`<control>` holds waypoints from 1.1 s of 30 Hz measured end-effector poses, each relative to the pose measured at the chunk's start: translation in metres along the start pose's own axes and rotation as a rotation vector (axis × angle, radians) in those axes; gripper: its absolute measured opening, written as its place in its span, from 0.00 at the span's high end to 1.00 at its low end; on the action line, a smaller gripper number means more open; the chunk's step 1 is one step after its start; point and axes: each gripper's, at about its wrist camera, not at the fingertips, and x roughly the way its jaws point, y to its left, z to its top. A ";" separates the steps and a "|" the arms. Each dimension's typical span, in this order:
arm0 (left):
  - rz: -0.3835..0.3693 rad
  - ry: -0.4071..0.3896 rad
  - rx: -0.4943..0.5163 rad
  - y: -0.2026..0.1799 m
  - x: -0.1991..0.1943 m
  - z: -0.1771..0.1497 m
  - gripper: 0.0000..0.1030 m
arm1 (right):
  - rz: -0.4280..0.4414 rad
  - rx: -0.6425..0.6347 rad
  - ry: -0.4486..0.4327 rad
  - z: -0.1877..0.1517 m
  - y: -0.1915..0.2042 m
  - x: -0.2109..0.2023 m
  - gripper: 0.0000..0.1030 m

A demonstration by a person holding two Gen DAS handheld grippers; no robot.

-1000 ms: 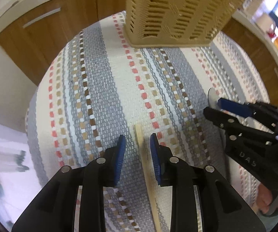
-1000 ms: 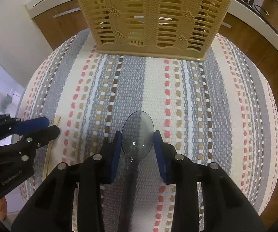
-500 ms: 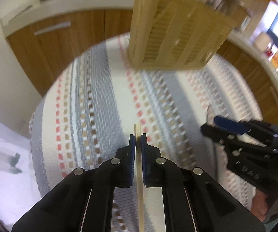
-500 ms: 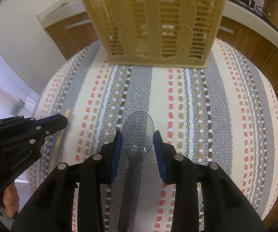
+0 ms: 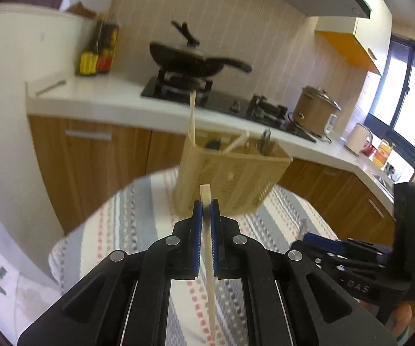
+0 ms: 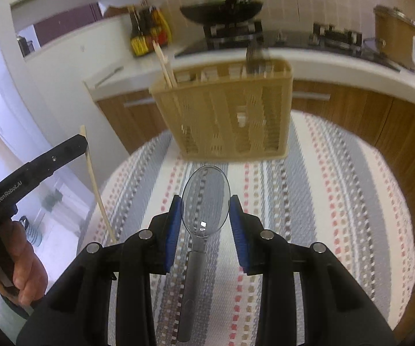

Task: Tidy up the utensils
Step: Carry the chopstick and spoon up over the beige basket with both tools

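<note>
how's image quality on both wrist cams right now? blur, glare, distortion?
Left wrist: strong fisheye bending of the counter, motion blur on the basket and wok, bright window blown out at right; left gripper and chopstick sharp. Right wrist: basket and stove smeared, right gripper and clear spoon crisp, small glint on its bowl.

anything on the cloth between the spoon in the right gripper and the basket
Nothing: in the right wrist view only bare striped cloth lies between the spoon and the utensil basket.
</note>
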 end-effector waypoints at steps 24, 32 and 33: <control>-0.014 -0.232 0.165 -0.048 -0.008 0.067 0.97 | -0.115 -0.051 -0.404 0.076 -0.008 -0.062 0.71; -0.041 -0.358 0.187 -0.042 0.011 0.125 0.97 | -0.146 -0.006 -0.548 0.128 -0.024 -0.055 0.70; -0.043 -0.377 0.184 -0.042 0.014 0.131 0.97 | -0.156 -0.001 -0.564 0.134 -0.027 -0.051 0.70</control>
